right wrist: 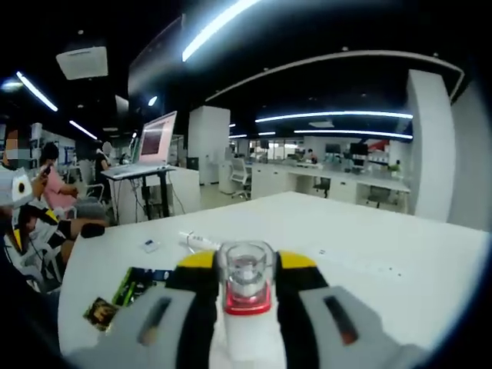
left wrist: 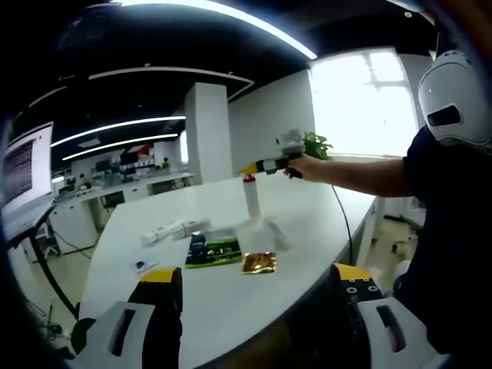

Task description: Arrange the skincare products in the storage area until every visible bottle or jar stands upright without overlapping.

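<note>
Ceiling light strips (right wrist: pixel 223 23) are glowing overhead, the window (left wrist: pixel 361 100) is glaring white, and fisheye edges are bending and blurring.

white bottle (right wrist: pixel 246 307) – red collar, clear cap – upright | tubes (left wrist: pixel 173 229) flat

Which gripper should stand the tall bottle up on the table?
Right. The right gripper already clamps the tall bottle over the table; the left gripper hangs open, holding nothing.
</note>
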The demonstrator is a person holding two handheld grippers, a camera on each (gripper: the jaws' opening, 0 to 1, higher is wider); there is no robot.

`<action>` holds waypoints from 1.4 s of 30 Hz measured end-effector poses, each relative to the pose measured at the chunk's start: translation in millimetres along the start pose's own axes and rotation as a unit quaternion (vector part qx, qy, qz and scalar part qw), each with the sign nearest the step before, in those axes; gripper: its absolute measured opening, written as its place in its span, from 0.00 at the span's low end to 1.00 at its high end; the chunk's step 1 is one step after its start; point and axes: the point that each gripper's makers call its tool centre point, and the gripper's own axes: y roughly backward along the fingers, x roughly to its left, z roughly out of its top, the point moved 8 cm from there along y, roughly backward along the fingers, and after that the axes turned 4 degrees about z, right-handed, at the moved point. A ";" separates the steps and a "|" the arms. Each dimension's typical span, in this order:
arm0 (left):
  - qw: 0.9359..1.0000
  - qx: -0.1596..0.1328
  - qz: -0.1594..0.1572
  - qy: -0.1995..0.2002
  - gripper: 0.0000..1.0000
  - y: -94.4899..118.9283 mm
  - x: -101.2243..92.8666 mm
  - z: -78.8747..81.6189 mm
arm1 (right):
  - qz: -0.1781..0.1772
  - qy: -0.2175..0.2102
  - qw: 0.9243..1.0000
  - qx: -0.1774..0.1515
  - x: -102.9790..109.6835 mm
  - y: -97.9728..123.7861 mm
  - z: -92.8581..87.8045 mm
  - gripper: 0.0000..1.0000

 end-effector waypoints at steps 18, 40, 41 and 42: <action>1.000 0.003 0.000 0.006 0.78 1.2 3.4 -6.5 | -0.007 0.014 1.000 0.003 3.1 4.0 -1.0 0.29; 1.000 0.005 -0.003 0.008 0.78 -1.6 7.5 -7.8 | -0.005 0.015 0.999 0.048 14.0 9.4 -34.2 0.33; 1.000 0.004 -0.003 0.009 0.78 -1.9 7.3 -7.5 | -0.005 0.014 0.999 0.050 14.8 10.4 -36.5 0.33; 1.000 0.004 -0.004 0.009 0.78 -2.3 7.3 -7.1 | -0.004 0.013 0.998 0.054 15.7 11.3 -39.1 0.33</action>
